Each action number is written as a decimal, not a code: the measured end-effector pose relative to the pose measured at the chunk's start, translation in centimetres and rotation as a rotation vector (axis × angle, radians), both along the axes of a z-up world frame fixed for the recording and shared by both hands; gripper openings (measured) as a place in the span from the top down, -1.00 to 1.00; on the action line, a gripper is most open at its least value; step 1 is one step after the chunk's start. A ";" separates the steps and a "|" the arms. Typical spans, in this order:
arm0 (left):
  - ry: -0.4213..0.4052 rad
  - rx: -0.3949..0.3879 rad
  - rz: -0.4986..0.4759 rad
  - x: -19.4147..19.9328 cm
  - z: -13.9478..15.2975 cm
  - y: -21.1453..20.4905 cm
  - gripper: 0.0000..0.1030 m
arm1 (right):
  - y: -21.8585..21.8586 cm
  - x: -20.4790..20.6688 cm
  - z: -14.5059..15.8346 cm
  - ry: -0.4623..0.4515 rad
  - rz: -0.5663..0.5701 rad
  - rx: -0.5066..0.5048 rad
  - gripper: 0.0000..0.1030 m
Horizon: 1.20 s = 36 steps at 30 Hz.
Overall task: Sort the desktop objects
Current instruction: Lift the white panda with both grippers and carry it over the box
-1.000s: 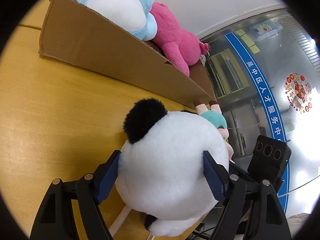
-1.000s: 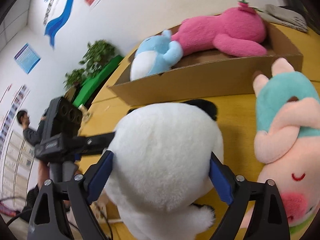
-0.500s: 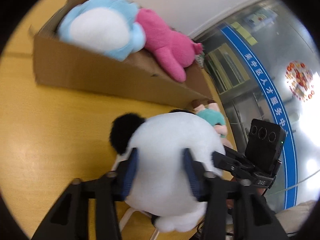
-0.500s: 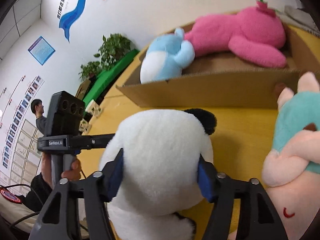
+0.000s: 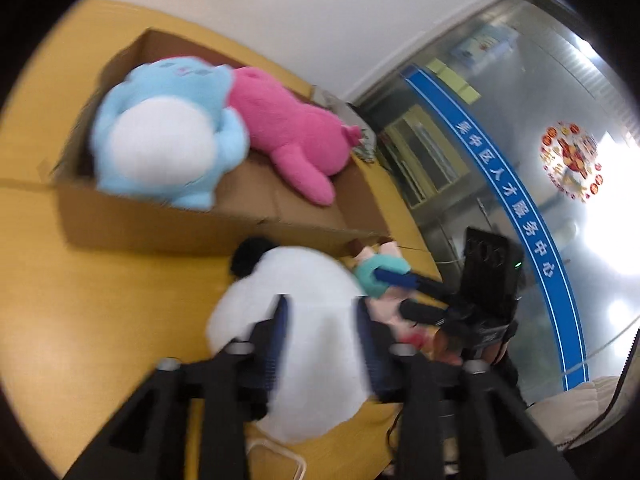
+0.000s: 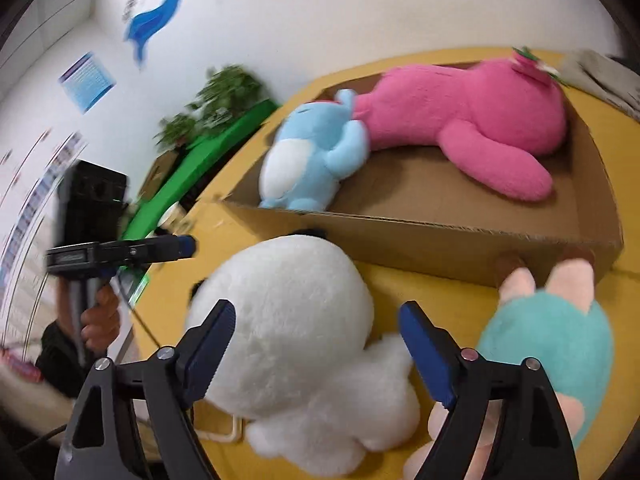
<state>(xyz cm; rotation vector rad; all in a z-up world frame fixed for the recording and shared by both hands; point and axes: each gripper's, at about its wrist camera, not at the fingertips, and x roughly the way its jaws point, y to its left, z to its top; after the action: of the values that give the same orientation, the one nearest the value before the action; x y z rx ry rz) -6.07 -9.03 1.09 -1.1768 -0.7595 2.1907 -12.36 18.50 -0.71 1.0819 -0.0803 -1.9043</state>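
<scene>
A white panda plush [image 5: 304,276] [image 6: 288,312] with black ears lies on the yellow table in front of the cardboard box [image 5: 160,224] [image 6: 440,240]. My right gripper [image 6: 316,312] straddles it with its jaws opening: the left pad touches the fur and the right pad stands off it. My left gripper [image 5: 320,308] is blurred, with its jaws narrow and opening and white fur showing between them. In the right wrist view the left gripper [image 6: 188,246] has its tip clear of the plush, up and to the left.
A blue plush [image 6: 312,152] and a pink plush [image 6: 472,112] lie in the box. A teal-and-pink plush [image 6: 552,340] lies right of the panda, against the box wall. A hand [image 6: 96,320] holds the left gripper. A white cord loop [image 6: 224,432] lies near the table edge.
Both grippers squeezed the panda plush, then rose and drew back. The right jaws have spread off it again. The box's inside shows more from above.
</scene>
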 end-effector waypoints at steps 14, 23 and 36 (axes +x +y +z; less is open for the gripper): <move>-0.137 0.106 0.098 3.1 -6.7 1.0 -0.52 | -2.2 2.9 -4.5 -0.169 -0.011 0.054 -0.93; -0.102 0.080 0.048 0.2 -5.6 1.2 -0.52 | -1.4 9.4 -3.2 -0.163 0.025 0.079 -0.95; -0.135 0.121 0.110 1.7 -7.0 0.0 -0.52 | -2.1 2.7 -4.4 -0.205 -0.004 -0.018 -0.88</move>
<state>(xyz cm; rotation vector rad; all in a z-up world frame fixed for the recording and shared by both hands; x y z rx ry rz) -4.38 -9.01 -5.92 -1.2575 -1.0205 2.1356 -9.63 16.45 -5.15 1.2626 -0.2149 -1.7871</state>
